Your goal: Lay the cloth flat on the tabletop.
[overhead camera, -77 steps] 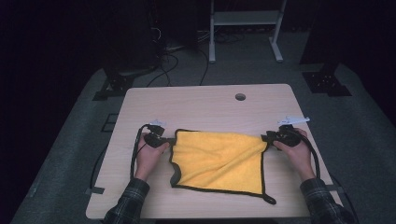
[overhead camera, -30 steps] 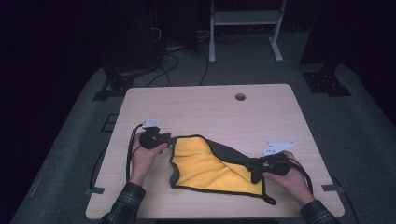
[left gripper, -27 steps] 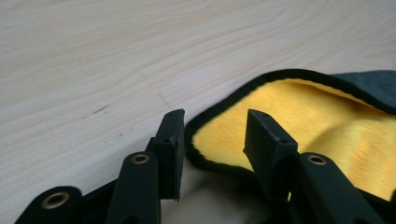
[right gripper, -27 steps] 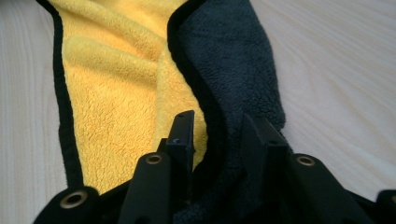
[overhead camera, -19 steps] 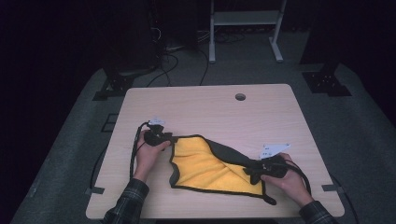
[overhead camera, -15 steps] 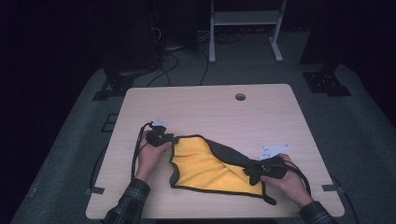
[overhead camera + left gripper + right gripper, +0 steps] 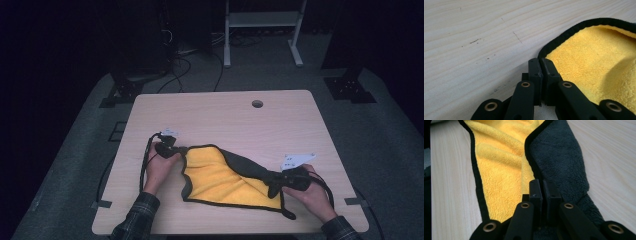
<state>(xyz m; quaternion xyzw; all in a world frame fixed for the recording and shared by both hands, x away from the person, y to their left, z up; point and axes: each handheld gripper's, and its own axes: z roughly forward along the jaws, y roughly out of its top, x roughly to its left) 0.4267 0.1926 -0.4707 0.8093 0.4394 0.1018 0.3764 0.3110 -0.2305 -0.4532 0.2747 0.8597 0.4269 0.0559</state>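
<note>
A yellow cloth (image 7: 220,180) with a black hem lies on the near half of a pale wooden table (image 7: 240,120), between the person's two hands. Its far right corner is folded across toward the near right, so that the dark grey underside (image 7: 247,167) shows as a slanted band over the yellow. The left gripper (image 7: 172,149) sits at the cloth's far left corner, held in the left hand (image 7: 159,167). In the left gripper view its jaws (image 7: 541,65) stand pressed together right at the black hem (image 7: 564,36), where the corner of the cloth meets them; they have just been closing, and the hem's end runs in between the tips, though how much fabric is pinched cannot be told. The right gripper (image 7: 277,181) rests on the folded corner at the near right, in the right hand (image 7: 312,192). In the right gripper view its jaws (image 7: 543,187) have just closed too — they are together over the seam where the grey side (image 7: 561,157) meets the yellow side (image 7: 499,162), with fabric bunched beneath and between them. A round hole (image 7: 257,103) marks the table's far edge, and a black cable (image 7: 145,160) loops from the left gripper along the table.
</note>
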